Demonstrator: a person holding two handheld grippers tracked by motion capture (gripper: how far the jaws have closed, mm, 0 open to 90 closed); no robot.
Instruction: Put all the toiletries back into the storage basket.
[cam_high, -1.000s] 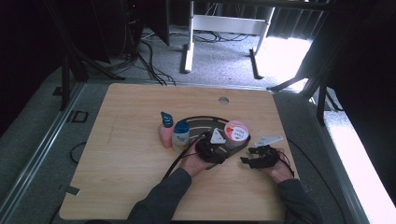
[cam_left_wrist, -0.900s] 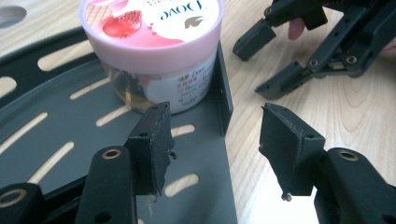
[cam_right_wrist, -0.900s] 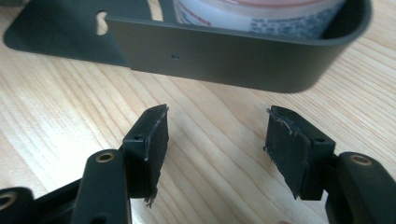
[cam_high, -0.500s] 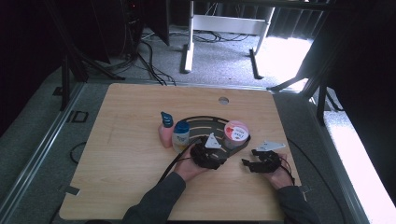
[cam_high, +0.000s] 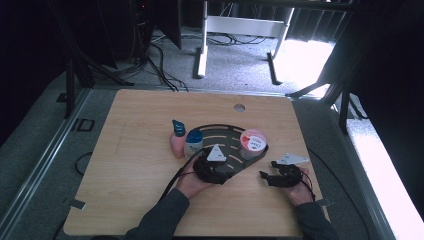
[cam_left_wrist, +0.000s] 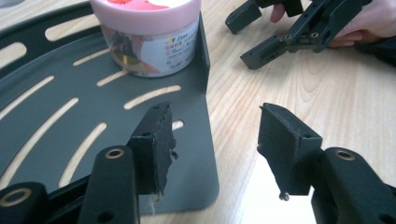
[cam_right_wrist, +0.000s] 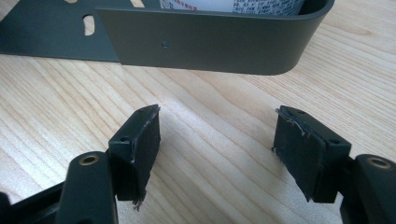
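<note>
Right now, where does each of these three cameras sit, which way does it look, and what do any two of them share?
High view: above the person's side, looking forward and down on the wooden table; both forearms, the left gripper and the right gripper show.
Left gripper view: rides the left gripper, facing the dark slotted tray, the pink-lidded jar and the right gripper.
Right gripper view: rides the right gripper, facing the tray's outer wall.
Shared: tray and tabletop appear in both gripper views.

A light wooden tabletop (cam_high: 150, 130) stands on grey carpet (cam_high: 45, 145). Beyond its far edge, a white desk frame (cam_high: 235, 25) and loose black cables (cam_high: 155, 65) lie in shadow; bright light (cam_high: 305, 60) falls at far right.
</note>
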